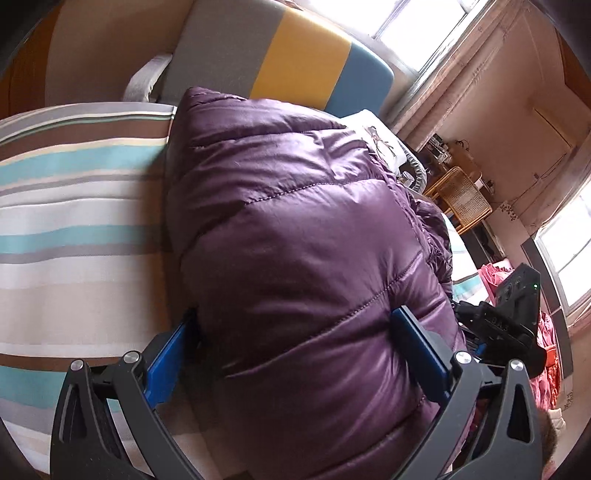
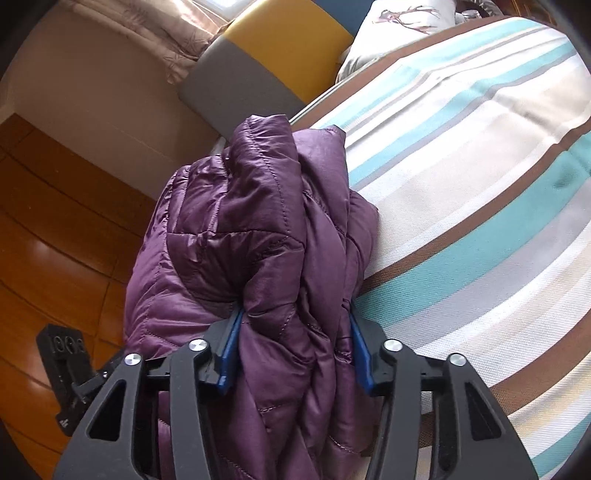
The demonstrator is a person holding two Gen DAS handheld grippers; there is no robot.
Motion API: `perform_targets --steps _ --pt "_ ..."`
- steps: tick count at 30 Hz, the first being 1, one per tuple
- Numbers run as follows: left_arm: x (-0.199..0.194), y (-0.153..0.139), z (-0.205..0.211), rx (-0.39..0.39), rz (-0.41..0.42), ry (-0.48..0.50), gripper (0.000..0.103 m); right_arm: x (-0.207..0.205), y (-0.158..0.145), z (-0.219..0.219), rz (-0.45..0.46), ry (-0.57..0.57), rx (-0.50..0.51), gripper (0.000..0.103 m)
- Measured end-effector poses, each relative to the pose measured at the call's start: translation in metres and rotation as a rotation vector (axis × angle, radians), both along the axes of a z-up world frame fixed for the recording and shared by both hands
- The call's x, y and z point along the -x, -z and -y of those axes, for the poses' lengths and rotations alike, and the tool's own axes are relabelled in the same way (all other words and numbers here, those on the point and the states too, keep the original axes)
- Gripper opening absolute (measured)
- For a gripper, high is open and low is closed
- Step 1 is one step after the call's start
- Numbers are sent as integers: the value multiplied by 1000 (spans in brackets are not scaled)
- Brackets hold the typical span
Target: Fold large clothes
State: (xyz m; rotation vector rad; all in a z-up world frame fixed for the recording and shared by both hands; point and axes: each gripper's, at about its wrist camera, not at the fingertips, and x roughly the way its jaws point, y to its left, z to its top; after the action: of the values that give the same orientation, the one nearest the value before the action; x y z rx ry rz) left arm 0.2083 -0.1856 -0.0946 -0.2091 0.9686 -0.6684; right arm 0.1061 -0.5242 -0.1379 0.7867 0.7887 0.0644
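A purple quilted down jacket (image 1: 295, 240), folded into a thick bundle, lies on the striped bed cover (image 1: 74, 206). My left gripper (image 1: 295, 325) is closed around one end of the bundle, its blue pads (image 1: 417, 343) pressing into the puffy fabric on both sides. My right gripper (image 2: 293, 328) grips the other end of the jacket (image 2: 258, 229), blue pads (image 2: 231, 347) squeezing several bunched layers. The jacket sits at the bed cover's (image 2: 461, 206) edge above the floor. The right gripper body (image 1: 509, 317) shows at the right in the left wrist view.
A grey, yellow and blue cushion (image 1: 295, 62) stands at the bed's head. A white pillow (image 2: 399, 29) lies beside it. Wooden floor (image 2: 55, 229) runs along the bed. A wicker chair (image 1: 461, 195) and pink clothes (image 1: 546, 332) are by the wall.
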Motion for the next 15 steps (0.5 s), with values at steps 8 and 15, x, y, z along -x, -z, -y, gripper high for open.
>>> perform_targets --steps 8,15 --pt "12 -13 2 -24 71 15 78 5 -15 -23 30 13 104 36" --pt "23 -26 -3 -28 123 17 62 17 -30 -36 76 7 158 31"
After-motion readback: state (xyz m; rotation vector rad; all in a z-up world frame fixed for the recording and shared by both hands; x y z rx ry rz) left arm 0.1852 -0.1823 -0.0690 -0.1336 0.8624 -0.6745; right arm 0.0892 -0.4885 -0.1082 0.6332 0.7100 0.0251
